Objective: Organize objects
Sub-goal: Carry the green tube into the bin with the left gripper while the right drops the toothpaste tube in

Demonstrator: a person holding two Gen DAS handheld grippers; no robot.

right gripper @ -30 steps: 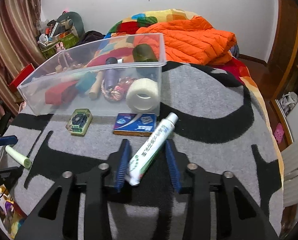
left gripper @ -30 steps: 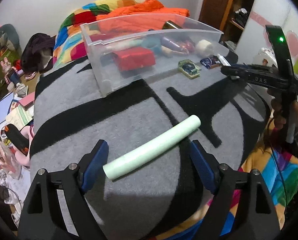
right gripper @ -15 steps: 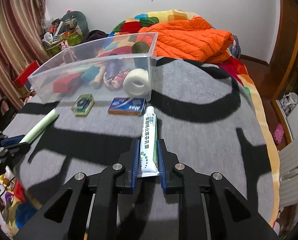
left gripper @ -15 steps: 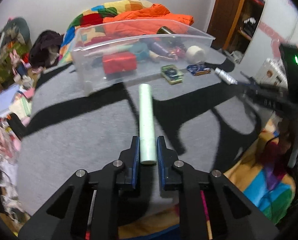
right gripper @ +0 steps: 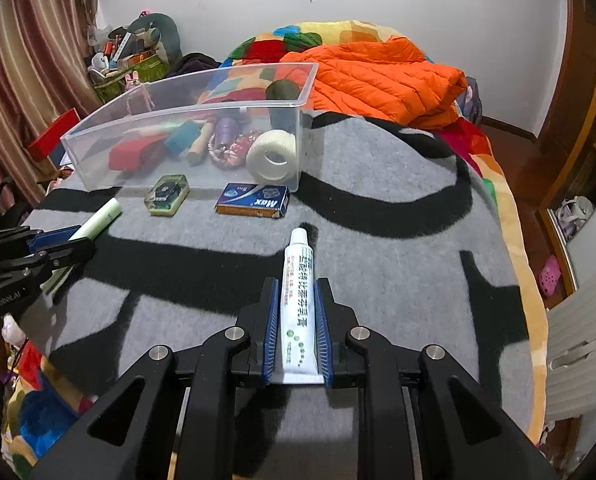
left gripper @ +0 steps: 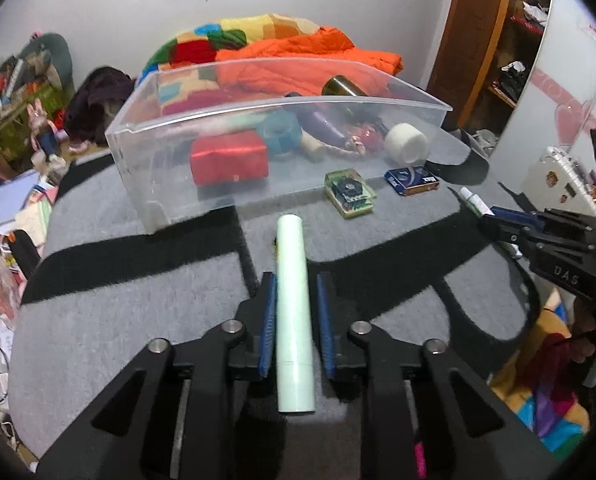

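Observation:
My left gripper [left gripper: 296, 280] is shut on a pale green tube [left gripper: 294, 300] and holds it above the grey blanket, pointing at the clear plastic bin [left gripper: 258, 176]. My right gripper [right gripper: 296, 284] is shut on a white toothpaste tube [right gripper: 298, 304], cap forward. The bin [right gripper: 186, 120] holds a red box [left gripper: 229, 162], a white tape roll [right gripper: 273, 157] and other items. A green case [right gripper: 166, 194] and a blue box [right gripper: 253, 200] lie on the blanket in front of the bin. The left gripper shows at the left of the right wrist view [right gripper: 70, 240].
An orange quilt [right gripper: 377, 76] and colourful bedding lie behind the bin. Clutter stands on the floor at the left [left gripper: 14, 92]. A wooden shelf [left gripper: 493, 40] is at the right. The blanket's edge drops off near me.
Both grippers closed on their tubes and lifted them. The green tube turned from lying crosswise to pointing forward. Both grippers now face the bin.

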